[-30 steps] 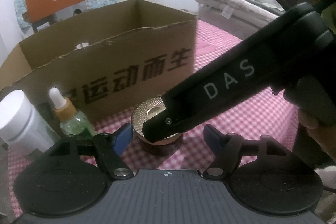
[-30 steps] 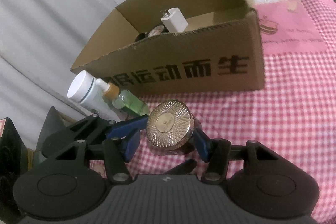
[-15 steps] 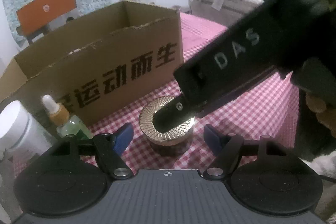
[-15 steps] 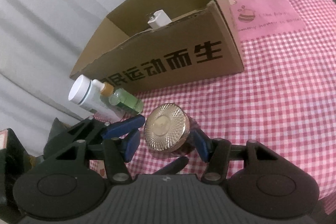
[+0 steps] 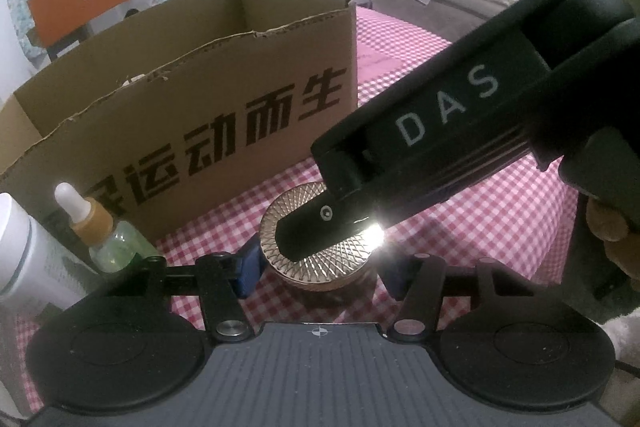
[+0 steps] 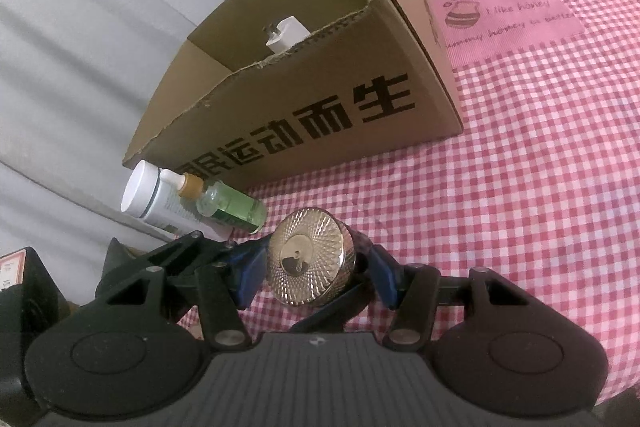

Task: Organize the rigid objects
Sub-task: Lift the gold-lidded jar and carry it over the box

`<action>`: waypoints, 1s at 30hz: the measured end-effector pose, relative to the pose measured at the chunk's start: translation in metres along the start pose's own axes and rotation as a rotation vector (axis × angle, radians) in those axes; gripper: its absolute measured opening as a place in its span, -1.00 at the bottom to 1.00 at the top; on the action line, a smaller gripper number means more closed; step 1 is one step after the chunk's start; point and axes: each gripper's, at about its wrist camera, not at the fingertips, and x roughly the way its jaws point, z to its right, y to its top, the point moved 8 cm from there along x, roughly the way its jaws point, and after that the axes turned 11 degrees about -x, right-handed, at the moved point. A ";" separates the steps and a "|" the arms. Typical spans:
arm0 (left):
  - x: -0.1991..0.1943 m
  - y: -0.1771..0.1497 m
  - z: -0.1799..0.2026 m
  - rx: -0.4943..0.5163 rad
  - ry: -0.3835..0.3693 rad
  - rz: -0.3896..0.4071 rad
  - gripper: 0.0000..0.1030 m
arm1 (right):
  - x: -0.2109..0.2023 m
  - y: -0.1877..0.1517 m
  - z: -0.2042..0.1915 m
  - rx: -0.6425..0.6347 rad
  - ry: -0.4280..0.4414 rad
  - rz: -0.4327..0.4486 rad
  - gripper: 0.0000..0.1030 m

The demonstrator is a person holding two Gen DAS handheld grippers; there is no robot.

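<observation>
Gold-lidded jar (image 6: 311,263) stood on the pink checked cloth (image 6: 520,187) of the tabletop, in front of the printed cardboard box (image 6: 320,115). Right claw (image 6: 312,273) gripped the jar, blue pads (image 6: 246,277) pressed to both sides below the lid. Left claw (image 5: 320,269) had just been closing around the same jar; its left pad sat at the lid's edge, the right pad's contact was hidden, so a grip could not be confirmed. In the left wrist view the right claw's black finger lay across the lid. Green dropper bottle (image 6: 228,201) and white bottle (image 6: 156,201) stood beside the box. White charger (image 6: 286,33) lay inside it.
</observation>
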 end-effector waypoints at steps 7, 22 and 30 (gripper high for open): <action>0.008 0.006 0.002 -0.007 0.016 -0.020 0.16 | 0.008 0.000 0.006 0.016 0.011 -0.012 0.17; 0.007 0.009 0.002 -0.057 0.019 -0.025 0.08 | 0.006 0.001 0.005 0.027 0.008 -0.003 0.18; 0.006 0.009 0.003 -0.060 0.019 -0.026 0.08 | 0.004 0.001 0.004 0.022 -0.004 -0.002 0.18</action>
